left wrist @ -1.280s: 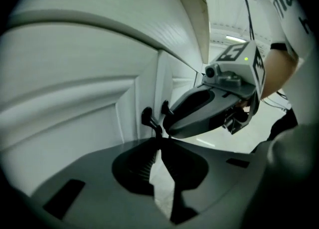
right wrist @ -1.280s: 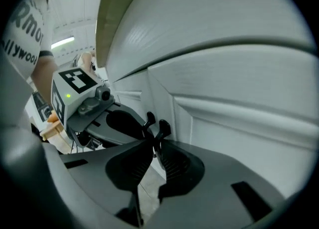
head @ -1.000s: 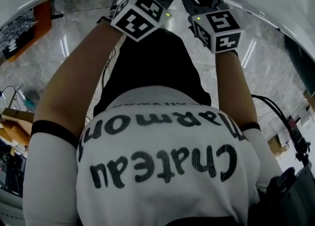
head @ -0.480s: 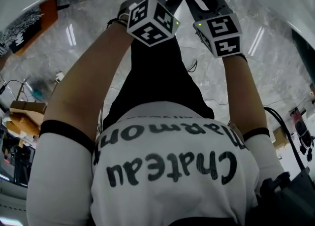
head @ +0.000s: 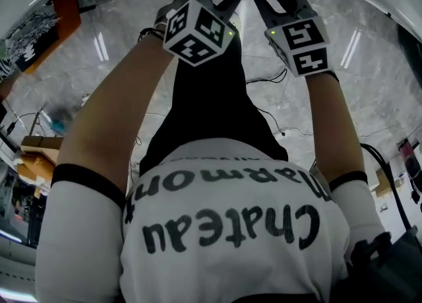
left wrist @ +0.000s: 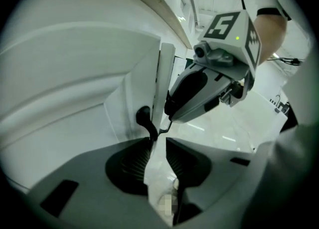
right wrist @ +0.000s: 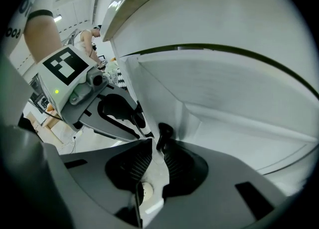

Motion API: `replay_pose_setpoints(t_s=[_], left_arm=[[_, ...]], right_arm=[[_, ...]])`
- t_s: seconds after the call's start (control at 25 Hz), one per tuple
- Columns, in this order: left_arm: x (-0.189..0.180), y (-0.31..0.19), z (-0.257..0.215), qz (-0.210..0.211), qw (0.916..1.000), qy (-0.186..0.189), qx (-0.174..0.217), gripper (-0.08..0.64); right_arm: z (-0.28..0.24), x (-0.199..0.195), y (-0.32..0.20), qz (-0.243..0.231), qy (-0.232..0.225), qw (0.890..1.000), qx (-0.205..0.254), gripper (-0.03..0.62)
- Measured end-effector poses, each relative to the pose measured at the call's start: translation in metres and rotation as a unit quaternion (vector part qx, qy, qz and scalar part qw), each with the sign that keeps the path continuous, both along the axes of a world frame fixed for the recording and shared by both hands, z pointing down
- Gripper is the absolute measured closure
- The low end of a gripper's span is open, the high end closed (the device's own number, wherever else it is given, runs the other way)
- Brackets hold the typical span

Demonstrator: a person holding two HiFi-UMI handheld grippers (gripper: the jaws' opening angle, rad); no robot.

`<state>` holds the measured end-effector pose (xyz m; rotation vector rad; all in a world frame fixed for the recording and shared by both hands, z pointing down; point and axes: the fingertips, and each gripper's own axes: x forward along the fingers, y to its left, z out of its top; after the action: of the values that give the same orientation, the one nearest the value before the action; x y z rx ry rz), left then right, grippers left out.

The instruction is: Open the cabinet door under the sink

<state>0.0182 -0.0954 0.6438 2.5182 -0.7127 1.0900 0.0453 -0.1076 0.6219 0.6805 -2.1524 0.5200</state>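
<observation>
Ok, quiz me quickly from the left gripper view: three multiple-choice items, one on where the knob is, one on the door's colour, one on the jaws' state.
1. The knob sits:
A) right at the jaw tips
B) at the frame's far right edge
C) out of view

2. The cabinet door is:
A) brown
B) white
C) blue

3. The left gripper has its jaws:
A) pressed together
B) apart
C) out of frame

Answers:
1 A, the black knob's stem curves down to the tip of the near jaw.
2 B, the panel that carries the knob is plain white.
3 B, a light gap runs between the two jaws.
</observation>
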Motion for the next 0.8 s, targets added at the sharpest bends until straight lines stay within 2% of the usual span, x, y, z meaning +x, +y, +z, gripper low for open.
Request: replay_pose_setpoints(t_s=[0.28,0.64,0.8], left_arm=[[-0.007,0.021,0.003,0.051,0.9983,-0.028,0.004,0.463],[-0.016,0.051,0.006,0.088,0.9951,-0.043,-0.016,0.463],[-0.02,0.064,0.005,0.102,0.9937,-0.043,-0.019,0.463]], right_arm=[[0.001,0.006,0.013,-0.04,0.011,0.999,0.001,0.532],[0.004,0.02,0.04,-0.079,0.031,0.996,-0.014,0.532],[0.004,0.028,0.051,-0.113,0.037,0.993,-0.015,0.532]])
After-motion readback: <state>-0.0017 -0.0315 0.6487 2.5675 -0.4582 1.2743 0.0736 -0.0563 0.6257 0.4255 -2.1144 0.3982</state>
